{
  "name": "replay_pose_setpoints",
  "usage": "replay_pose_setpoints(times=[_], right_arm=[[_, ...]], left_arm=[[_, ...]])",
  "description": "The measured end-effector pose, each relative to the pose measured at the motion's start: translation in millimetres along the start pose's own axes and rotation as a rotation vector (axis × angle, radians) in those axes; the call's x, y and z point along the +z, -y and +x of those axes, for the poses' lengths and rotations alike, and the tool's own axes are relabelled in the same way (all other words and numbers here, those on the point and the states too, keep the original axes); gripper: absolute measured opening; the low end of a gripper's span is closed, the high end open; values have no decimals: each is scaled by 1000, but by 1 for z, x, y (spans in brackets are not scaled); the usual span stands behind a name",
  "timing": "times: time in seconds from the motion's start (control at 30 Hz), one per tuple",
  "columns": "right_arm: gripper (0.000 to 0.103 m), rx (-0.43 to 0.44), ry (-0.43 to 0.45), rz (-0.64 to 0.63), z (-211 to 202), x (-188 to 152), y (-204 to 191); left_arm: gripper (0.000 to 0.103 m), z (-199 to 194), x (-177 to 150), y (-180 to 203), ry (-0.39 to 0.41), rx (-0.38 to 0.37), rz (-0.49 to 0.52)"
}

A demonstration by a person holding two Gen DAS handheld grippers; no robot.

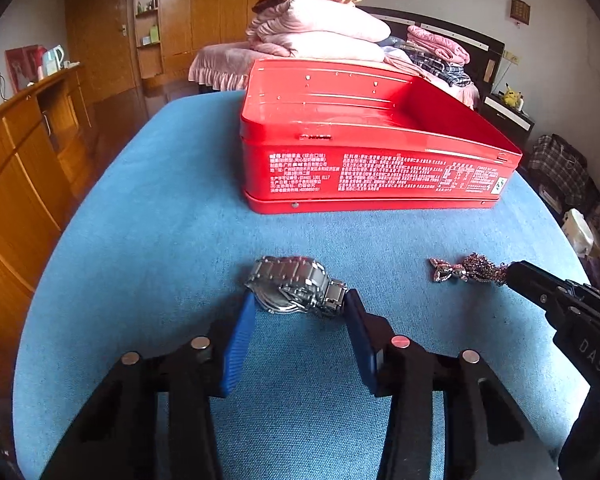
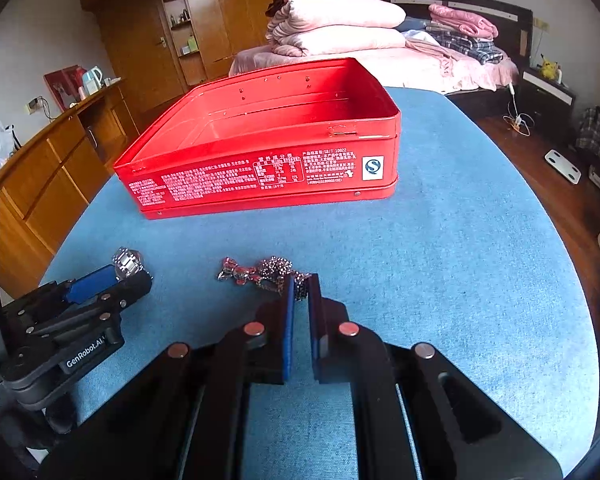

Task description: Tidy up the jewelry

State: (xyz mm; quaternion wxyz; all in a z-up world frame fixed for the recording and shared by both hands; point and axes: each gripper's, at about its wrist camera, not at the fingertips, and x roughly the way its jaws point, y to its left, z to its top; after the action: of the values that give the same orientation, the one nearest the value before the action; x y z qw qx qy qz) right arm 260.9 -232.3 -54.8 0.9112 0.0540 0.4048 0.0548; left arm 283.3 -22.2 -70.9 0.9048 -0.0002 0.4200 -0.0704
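Observation:
A silver metal watch (image 1: pixel 298 285) lies on the blue tabletop between the blue pads of my left gripper (image 1: pixel 300 300), which touch both its ends. A beaded necklace with a pink bow charm (image 2: pixel 260 273) lies to its right; my right gripper (image 2: pixel 301 284) is shut on the necklace's chain end. The necklace also shows in the left wrist view (image 1: pixel 465 271), with the right gripper (image 1: pixel 511 274) at its right end. An open, empty red tin box (image 1: pixel 359 140) stands beyond both, also in the right wrist view (image 2: pixel 268 148). The watch (image 2: pixel 128 262) shows in the left gripper (image 2: pixel 116 276) there.
The blue round table (image 2: pixel 459 220) ends in a curved edge on all sides. A wooden cabinet (image 1: pixel 28 168) stands to the left, and a bed with folded pink quilts (image 1: pixel 319 32) stands behind the table.

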Motion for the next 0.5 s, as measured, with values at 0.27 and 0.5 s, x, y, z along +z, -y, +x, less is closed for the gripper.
replay_pose_setpoints(times=[0.27, 0.5], right_arm=[[6, 6, -8, -2, 3, 0, 1], [6, 21, -11, 9, 3, 1, 5]], left_arm=[[24, -12, 1, -10, 55, -43, -17], [20, -24, 1, -26, 76, -87, -40]])
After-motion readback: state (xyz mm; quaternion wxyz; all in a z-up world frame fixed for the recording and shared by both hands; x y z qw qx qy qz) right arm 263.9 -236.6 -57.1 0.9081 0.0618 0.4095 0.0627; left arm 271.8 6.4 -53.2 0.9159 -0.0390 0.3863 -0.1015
